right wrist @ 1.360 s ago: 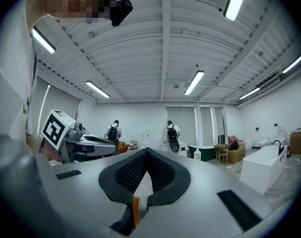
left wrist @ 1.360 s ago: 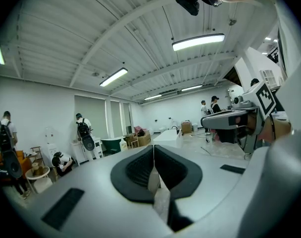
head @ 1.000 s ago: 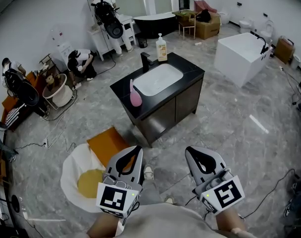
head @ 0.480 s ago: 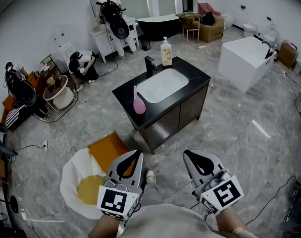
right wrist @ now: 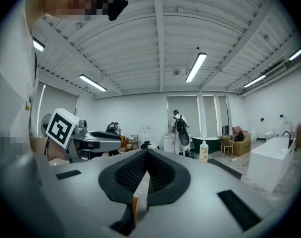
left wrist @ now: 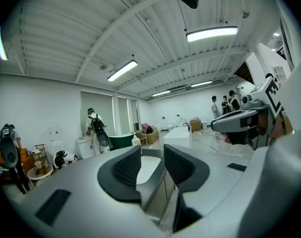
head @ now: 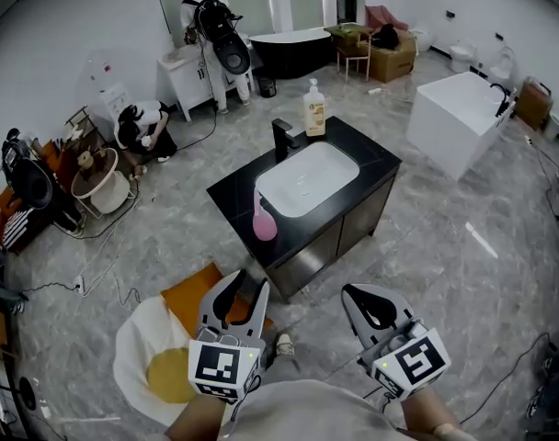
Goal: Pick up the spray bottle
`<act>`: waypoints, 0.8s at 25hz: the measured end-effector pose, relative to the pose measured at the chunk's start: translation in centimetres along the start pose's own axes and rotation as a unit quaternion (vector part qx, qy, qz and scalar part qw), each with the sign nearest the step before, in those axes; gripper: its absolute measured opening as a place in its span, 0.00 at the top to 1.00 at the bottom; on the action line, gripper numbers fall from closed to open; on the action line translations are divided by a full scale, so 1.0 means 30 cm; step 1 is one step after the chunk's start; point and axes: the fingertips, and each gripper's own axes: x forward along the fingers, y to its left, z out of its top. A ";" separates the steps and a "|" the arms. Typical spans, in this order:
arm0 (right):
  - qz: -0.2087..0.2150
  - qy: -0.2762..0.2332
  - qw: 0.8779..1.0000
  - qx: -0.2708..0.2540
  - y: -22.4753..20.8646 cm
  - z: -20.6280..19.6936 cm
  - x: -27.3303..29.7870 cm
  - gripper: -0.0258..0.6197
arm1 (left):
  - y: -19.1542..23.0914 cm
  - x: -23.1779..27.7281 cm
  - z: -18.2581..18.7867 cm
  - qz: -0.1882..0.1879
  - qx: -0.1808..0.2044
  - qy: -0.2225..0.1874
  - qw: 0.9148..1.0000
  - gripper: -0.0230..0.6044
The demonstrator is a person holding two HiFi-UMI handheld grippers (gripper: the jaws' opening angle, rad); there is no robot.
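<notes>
Head view: the pink spray bottle (head: 264, 220) stands upright on the black bench (head: 232, 191), at its near edge, just beside the sink (head: 307, 177). The left gripper (head: 245, 283) and right gripper (head: 355, 294) hang over the floor (head: 445, 246), well apart from the bottle.

Left gripper view: the fingers (left wrist: 125, 170) stand partly apart, having just been opening, with nothing between them.

Right gripper view: the fingers (right wrist: 130, 175) are closed tip to tip and empty.
</notes>
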 end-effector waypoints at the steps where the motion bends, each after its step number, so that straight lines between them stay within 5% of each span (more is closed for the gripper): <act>1: -0.005 0.000 1.000 0.000 -0.020 0.006 0.038 0.91 | 0.027 0.040 -0.009 -0.005 0.004 0.006 1.000 0.71; 14: -0.022 0.035 0.999 0.019 -0.190 -0.033 0.614 0.91 | 0.390 0.477 -0.268 -0.060 0.011 0.080 0.995 0.58; 20: -0.033 0.058 0.997 0.034 -0.241 -0.086 0.800 0.91 | 0.489 0.625 -0.416 -0.084 -0.031 0.102 0.991 0.58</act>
